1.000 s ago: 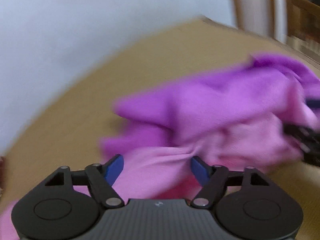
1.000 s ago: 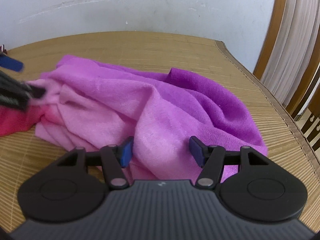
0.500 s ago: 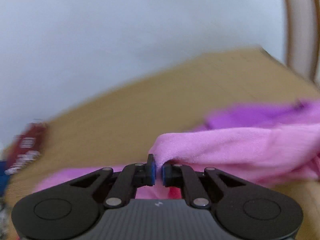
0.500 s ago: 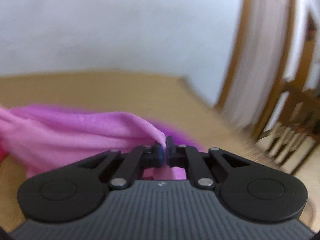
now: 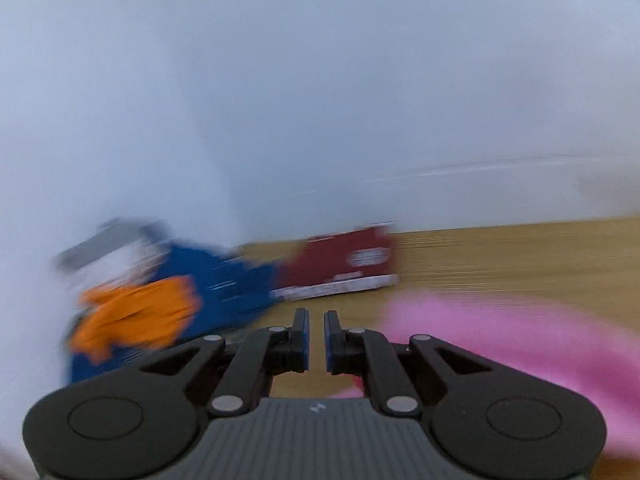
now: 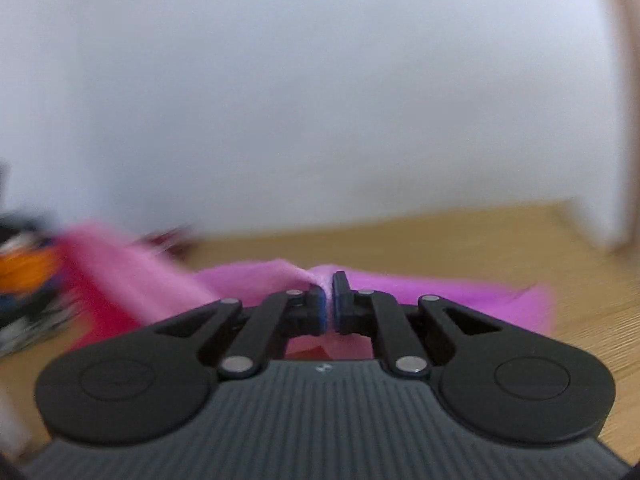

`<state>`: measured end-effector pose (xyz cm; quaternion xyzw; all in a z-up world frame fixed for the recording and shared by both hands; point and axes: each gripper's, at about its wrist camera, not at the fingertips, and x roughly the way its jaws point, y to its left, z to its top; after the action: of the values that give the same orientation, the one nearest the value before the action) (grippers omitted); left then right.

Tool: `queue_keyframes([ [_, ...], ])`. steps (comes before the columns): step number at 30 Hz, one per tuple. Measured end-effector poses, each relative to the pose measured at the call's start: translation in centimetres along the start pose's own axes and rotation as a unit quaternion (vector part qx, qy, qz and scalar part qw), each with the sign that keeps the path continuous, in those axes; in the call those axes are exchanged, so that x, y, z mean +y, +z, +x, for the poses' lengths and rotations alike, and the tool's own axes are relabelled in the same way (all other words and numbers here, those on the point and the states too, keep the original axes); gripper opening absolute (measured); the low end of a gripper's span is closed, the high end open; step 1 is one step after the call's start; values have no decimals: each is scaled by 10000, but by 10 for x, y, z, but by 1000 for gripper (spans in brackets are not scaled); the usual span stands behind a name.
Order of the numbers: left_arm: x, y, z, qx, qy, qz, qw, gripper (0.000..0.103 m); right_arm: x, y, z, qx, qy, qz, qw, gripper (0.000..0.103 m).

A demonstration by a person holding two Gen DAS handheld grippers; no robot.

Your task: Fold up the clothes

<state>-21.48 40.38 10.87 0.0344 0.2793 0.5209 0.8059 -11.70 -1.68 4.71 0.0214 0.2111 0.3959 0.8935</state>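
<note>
A pink garment [image 6: 248, 280] is lifted off the woven wooden table [image 6: 440, 240]. My right gripper [image 6: 328, 308] pinches a raised fold of it between its blue pads; the jaws are easing open slightly with the cloth still pressed between them. In the blurred left wrist view the pink garment [image 5: 500, 332] streams off to the right from under my left gripper [image 5: 316, 336]. Its jaws stand nearly together, with a bit of pink showing low between the fingers and the table [image 5: 520, 252] visible through the narrow gap above.
A blurred pile of blue and orange clothes [image 5: 160, 308] lies at the table's far left by the white wall. A dark red box [image 5: 344, 260] sits beside it. The orange cloth [image 6: 28, 268] also shows at the left edge of the right wrist view.
Both grippers shut on the pink garment and rose with it. The left one swung far left until the clothes pile and red box came into view; the garment is stretched between them.
</note>
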Motion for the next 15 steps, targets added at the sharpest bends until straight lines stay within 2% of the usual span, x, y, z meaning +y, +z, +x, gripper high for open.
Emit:
queue_keyframes([
  [2,41,-9,21,317,492,-199,9981,10,39,-20,23,575,395,-288,9971,11],
  [3,62,-15,26,488,602,-313,9965,11,57,-30,35,867,537,-439,9938,18],
  [4,82,-21,32,653,558,-450,9953,11,72,-38,45,1112,626,-626,9898,22],
  [6,101,-32,40,889,189,-549,9943,16,104,-55,50,1383,588,-1232,9809,32],
  [7,107,-38,44,996,-18,-574,9934,23,115,-63,50,1419,511,-1528,9767,34],
  [8,104,-45,45,1093,-217,-504,9925,28,123,-69,50,1401,408,-1801,9728,40],
  [9,93,-54,45,1183,-410,-369,9914,37,126,-71,52,1411,291,-1929,9706,49],
  [10,82,-63,44,1273,-602,-232,9898,43,126,-72,55,1441,163,-1958,9699,53],
  [11,72,-70,42,1356,-803,-102,9875,44,126,-73,57,1471,35,-1987,9690,57],
  [15,10,-102,17,1615,-1730,481,9704,58,121,-79,65,1772,-605,-1796,9658,57],
])
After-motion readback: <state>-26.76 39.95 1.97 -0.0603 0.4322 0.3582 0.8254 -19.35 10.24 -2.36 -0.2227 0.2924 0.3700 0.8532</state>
